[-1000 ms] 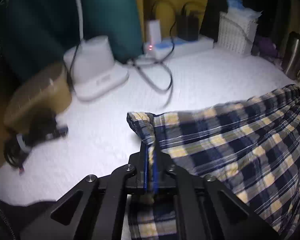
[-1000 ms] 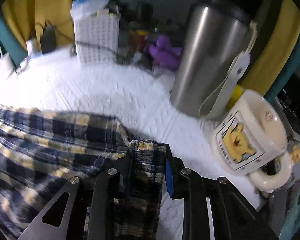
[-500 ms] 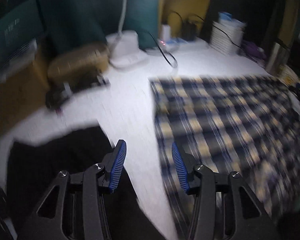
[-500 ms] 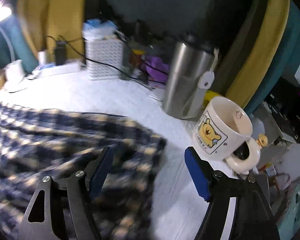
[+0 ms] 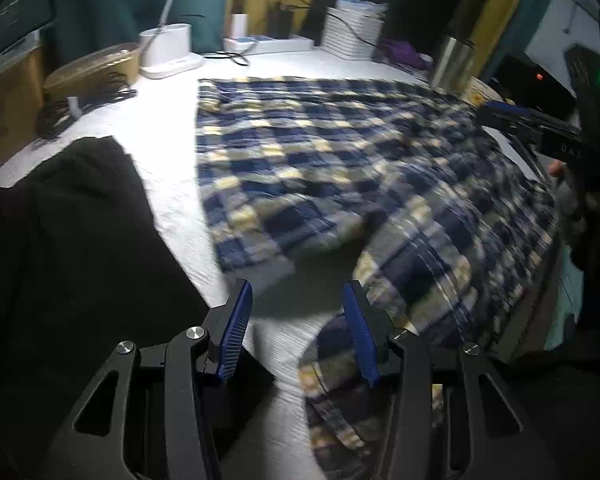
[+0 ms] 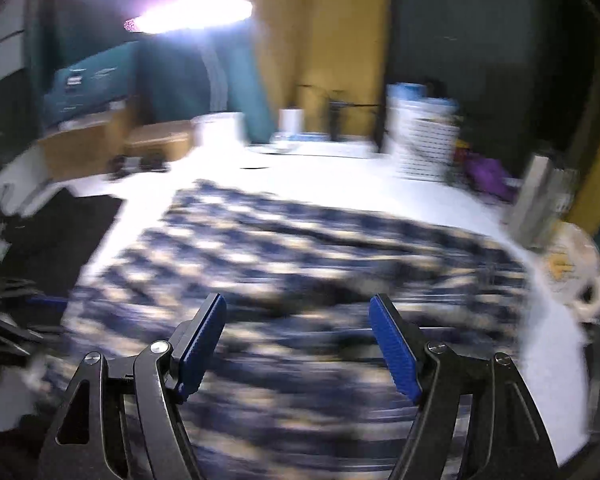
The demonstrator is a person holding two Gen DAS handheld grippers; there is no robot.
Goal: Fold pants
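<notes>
We found the plaid pants spread across the white bedcover, the waistband end toward the far clutter and the legs running back toward the cameras. One leg end lay just ahead of the left gripper; the other passed under its right-hand finger. The left gripper stood with its jaws apart and nothing between the blue pads. The right gripper likewise had its jaws wide apart and empty, positioned above the near part of the pants; this view was heavily blurred, so we could not tell whether it touched the cloth. A dark garment lay to the left of the pants, on the bedcover. At the far edge we noted a white basket and a steel tumbler.
</notes>
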